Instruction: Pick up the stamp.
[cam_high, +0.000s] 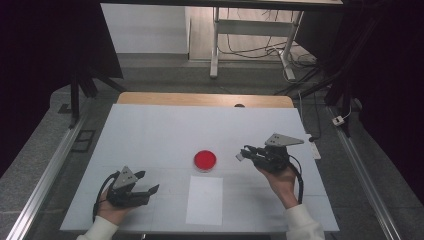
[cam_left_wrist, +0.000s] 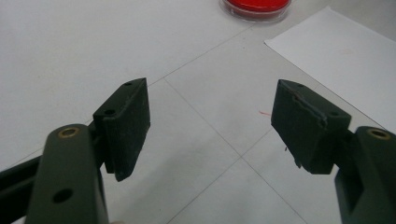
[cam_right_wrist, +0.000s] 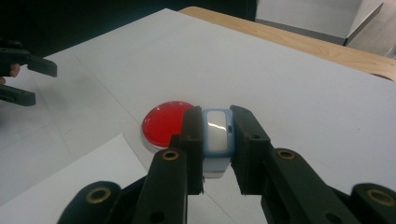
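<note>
On the table (cam_high: 150, 135), a round dish (cam_high: 205, 160) sits near the middle, with a paper sheet (cam_high: 205, 200) just before it on the person's side. The left gripper (cam_high: 146, 183) lies left of the sheet; the right gripper (cam_high: 243, 153), right of the dish, holds a small block (cam_right_wrist: 217, 135) between its jaws.

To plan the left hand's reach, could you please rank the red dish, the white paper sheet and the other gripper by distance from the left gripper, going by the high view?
From the left gripper:
1. White paper sheet, just to its right.
2. Red dish, beyond the sheet's far edge.
3. Right gripper, on the table's right side, clamping a small white and blue object.
</note>
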